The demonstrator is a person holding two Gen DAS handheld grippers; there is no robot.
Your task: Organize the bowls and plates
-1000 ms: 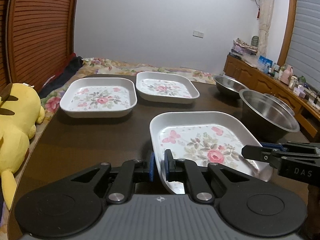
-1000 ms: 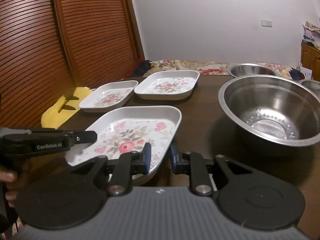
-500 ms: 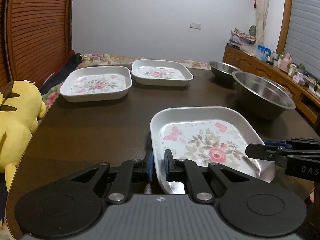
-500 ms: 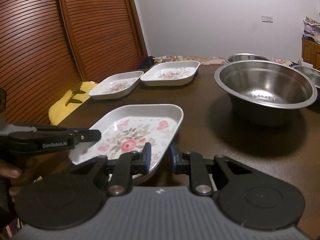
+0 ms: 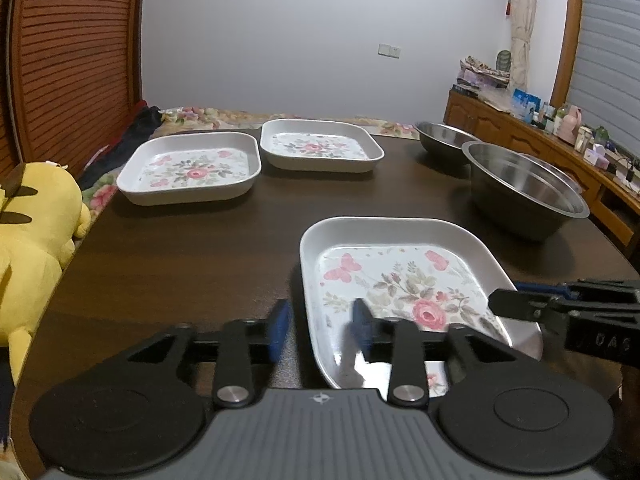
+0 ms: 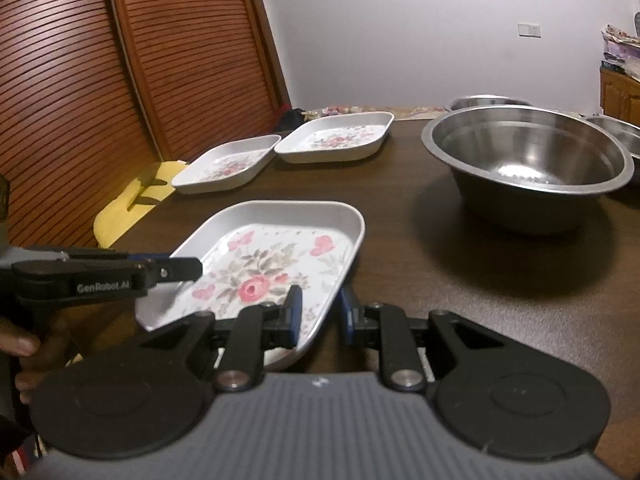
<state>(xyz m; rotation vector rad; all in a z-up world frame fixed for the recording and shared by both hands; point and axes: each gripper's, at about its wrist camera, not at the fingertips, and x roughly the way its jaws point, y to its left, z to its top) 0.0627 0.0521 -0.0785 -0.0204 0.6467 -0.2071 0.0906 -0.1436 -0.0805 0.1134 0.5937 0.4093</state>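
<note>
**Release of a floral plate held at two rims**

The near floral plate [image 5: 404, 280] is shown at the front of the dark worktop [image 5: 180, 248], well apart from the two matching plates [image 5: 188, 168] set side by side at the far edge and beside the large steel bowl [image 6: 528, 160]. The left hand-held gripper [image 5: 320, 322] is seen with its jaws opening; the plate's left rim lies between the blue pads but is no longer pressed. The right hand-held gripper [image 6: 318, 314] is pinched on the plate's right rim, one pad inside the wall and one outside. Whether the plate's base rests fully on the worktop cannot be told. The step is judged to be the setting-down or handing-over of this plate. It is best done if the left pads are spread fully clear of the rim before withdrawal, so that the plate is not dragged, while the right pinch is kept level and steady.
</note>
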